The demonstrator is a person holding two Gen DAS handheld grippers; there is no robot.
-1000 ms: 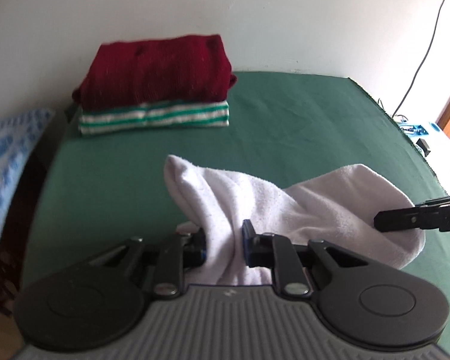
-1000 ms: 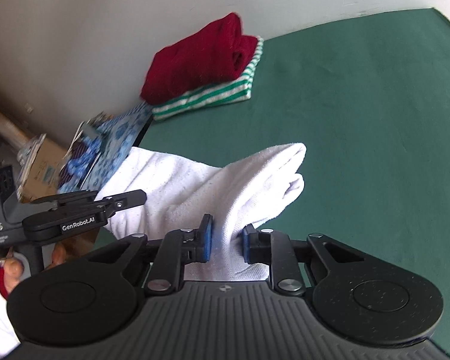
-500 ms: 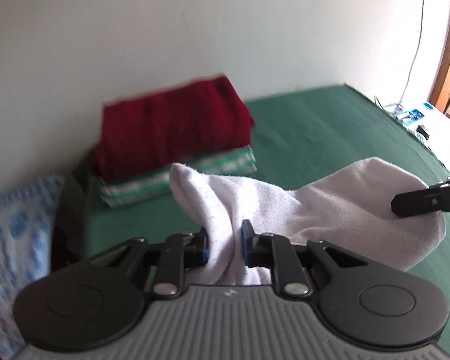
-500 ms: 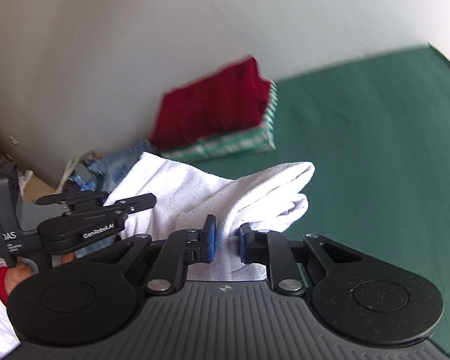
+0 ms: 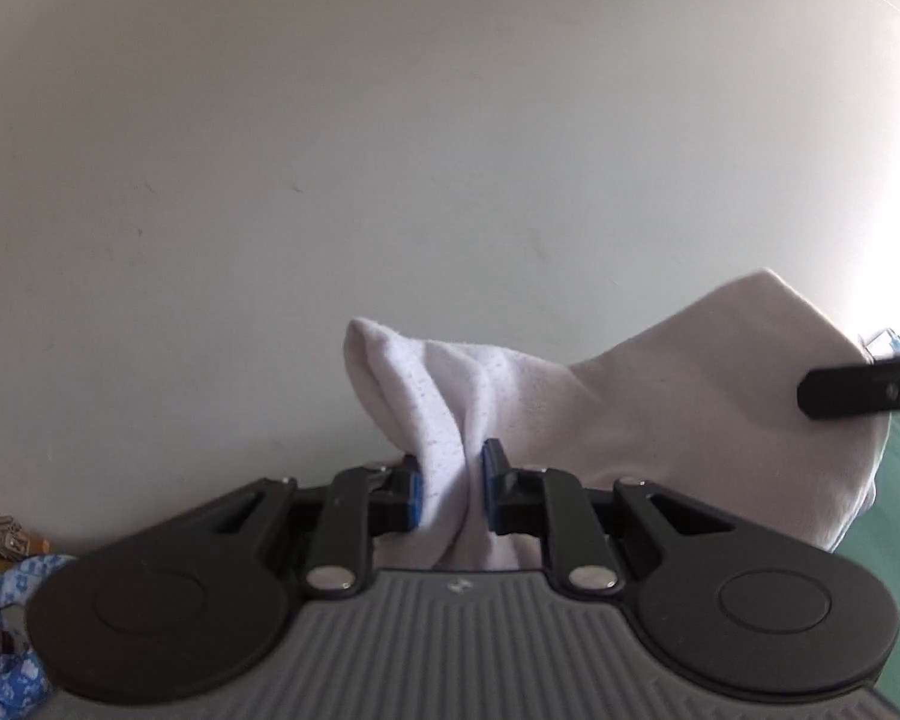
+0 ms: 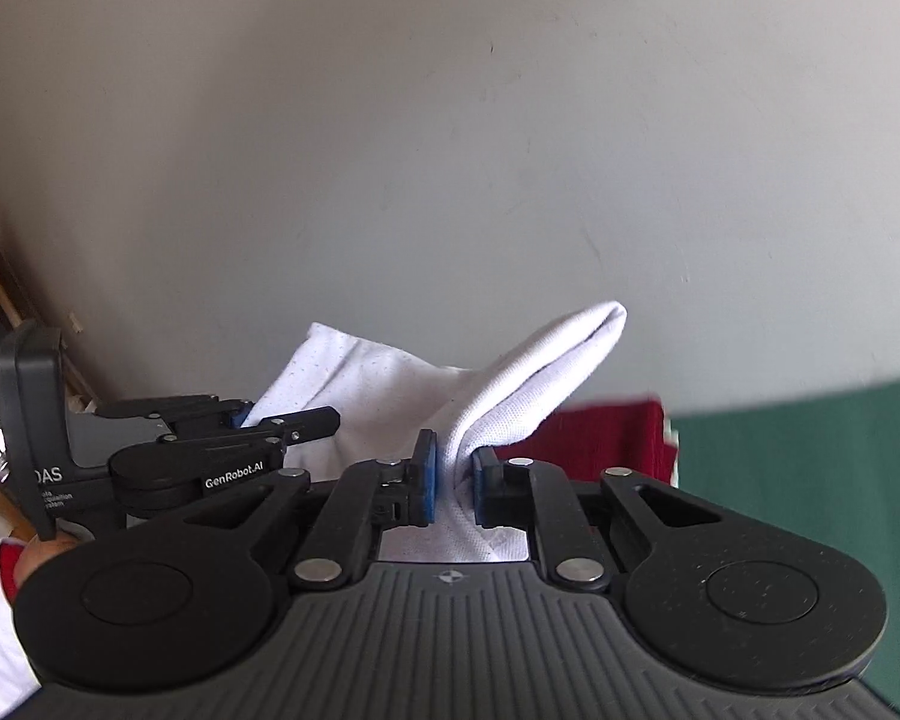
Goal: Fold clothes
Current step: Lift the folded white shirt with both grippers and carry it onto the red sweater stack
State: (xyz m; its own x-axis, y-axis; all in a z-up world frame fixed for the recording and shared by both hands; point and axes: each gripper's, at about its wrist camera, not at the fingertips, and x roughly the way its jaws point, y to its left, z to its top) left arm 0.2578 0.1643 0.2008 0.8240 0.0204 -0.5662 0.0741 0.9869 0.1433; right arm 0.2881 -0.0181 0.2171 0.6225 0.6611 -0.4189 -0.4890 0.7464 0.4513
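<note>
Above the green bed (image 6: 810,450), one white garment (image 5: 660,408) hangs in the air before the pale wall (image 5: 390,150), with one folded red sweater (image 6: 606,438) lying behind it. Two grippers point level at the wall: left gripper (image 5: 450,483) and right gripper (image 6: 453,477) each pinch a bunched fold of the garment tight between blue pads (image 6: 426,474).

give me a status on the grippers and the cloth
Left gripper shut on white cloth. Right gripper shut on it too. Cloth held up between them, facing the wall. Nothing in the way.
</note>
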